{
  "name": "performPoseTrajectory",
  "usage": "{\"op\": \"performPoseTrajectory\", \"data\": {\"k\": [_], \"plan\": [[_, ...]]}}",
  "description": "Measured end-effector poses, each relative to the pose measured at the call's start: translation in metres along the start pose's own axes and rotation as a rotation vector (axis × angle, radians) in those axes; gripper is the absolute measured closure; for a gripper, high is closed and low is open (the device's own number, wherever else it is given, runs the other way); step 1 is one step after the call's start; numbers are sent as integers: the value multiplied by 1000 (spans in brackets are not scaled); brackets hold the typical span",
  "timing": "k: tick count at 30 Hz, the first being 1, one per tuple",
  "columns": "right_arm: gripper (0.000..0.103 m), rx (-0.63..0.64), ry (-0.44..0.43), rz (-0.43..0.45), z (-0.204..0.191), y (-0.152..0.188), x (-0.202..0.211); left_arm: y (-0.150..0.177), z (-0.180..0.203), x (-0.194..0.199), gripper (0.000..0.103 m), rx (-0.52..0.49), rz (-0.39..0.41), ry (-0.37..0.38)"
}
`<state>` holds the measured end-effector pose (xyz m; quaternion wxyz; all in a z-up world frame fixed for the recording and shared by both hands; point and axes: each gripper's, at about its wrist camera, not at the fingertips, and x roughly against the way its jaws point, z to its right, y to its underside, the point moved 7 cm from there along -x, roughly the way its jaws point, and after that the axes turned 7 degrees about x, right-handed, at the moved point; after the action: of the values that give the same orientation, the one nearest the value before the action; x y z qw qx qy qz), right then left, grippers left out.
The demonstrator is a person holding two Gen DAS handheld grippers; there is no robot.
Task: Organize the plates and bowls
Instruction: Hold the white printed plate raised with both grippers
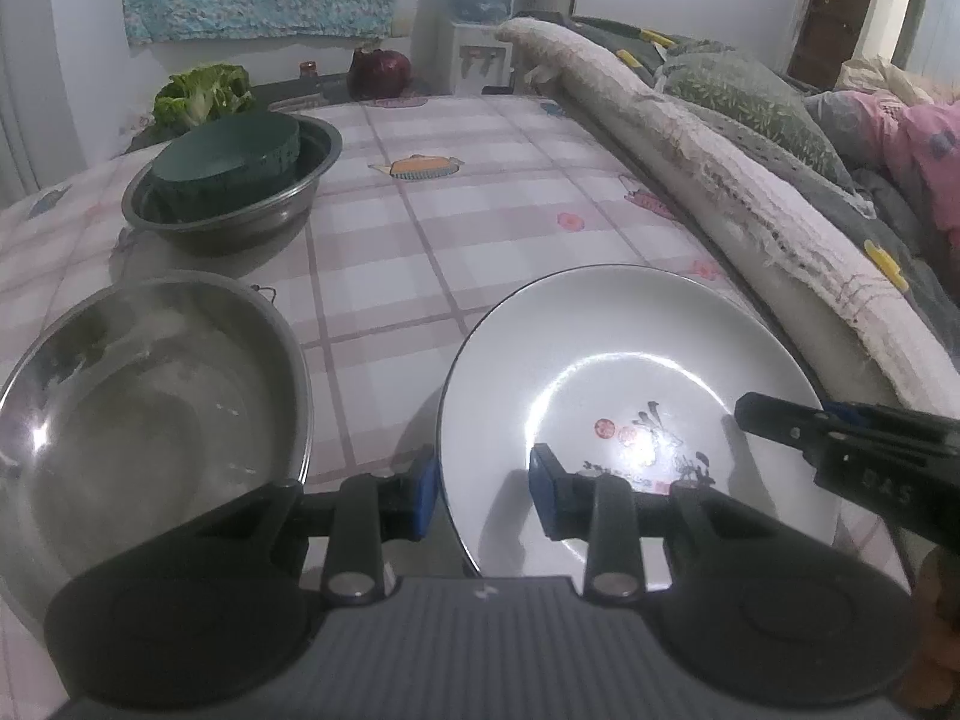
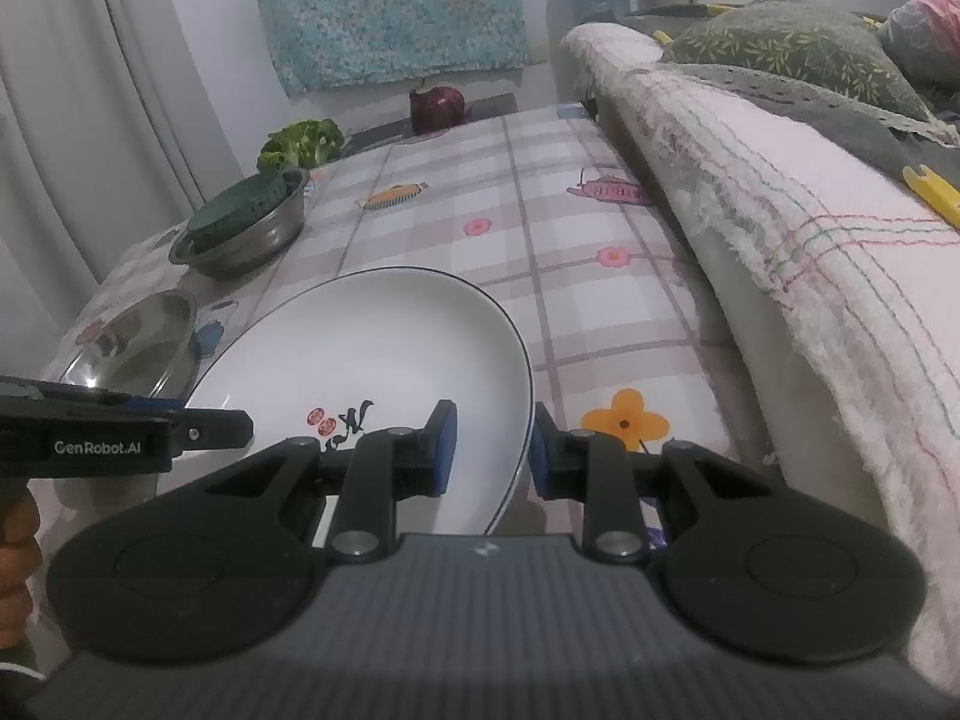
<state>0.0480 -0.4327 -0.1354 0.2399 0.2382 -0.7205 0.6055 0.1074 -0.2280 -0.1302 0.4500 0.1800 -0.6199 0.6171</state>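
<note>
A white plate [image 1: 624,384] with a dark rim and painted marks lies on the checked tablecloth; it also shows in the right wrist view [image 2: 372,348]. My left gripper [image 1: 483,495] is open, its fingers straddling the plate's near left rim. My right gripper [image 2: 493,450] is open, its fingers straddling the plate's near right rim. An empty steel bowl [image 1: 138,408] sits left of the plate. A second steel bowl [image 1: 240,192] farther back holds a dark green bowl [image 1: 231,159] upside down.
A rolled pale blanket [image 1: 720,192] and bedding run along the table's right side. Lettuce [image 1: 201,93] and a dark red round object [image 1: 379,71] sit at the far edge. A water dispenser [image 1: 480,30] stands behind.
</note>
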Motion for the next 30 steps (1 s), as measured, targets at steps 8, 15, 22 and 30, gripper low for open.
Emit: {"op": "performPoseTrajectory", "data": {"k": [8, 15, 22, 30], "plan": [[79, -21, 0, 3, 2, -7, 2, -6, 2, 7, 70, 10, 12, 5], [79, -25, 2, 2, 2, -12, 4, -11, 2, 12, 70, 20, 24, 8], [79, -32, -10, 8, 0, -19, 6, -16, 0, 19, 70, 29, 42, 6], [79, -29, -6, 0, -2, -17, 2, -10, -1, 15, 70, 29, 23, 8]]}}
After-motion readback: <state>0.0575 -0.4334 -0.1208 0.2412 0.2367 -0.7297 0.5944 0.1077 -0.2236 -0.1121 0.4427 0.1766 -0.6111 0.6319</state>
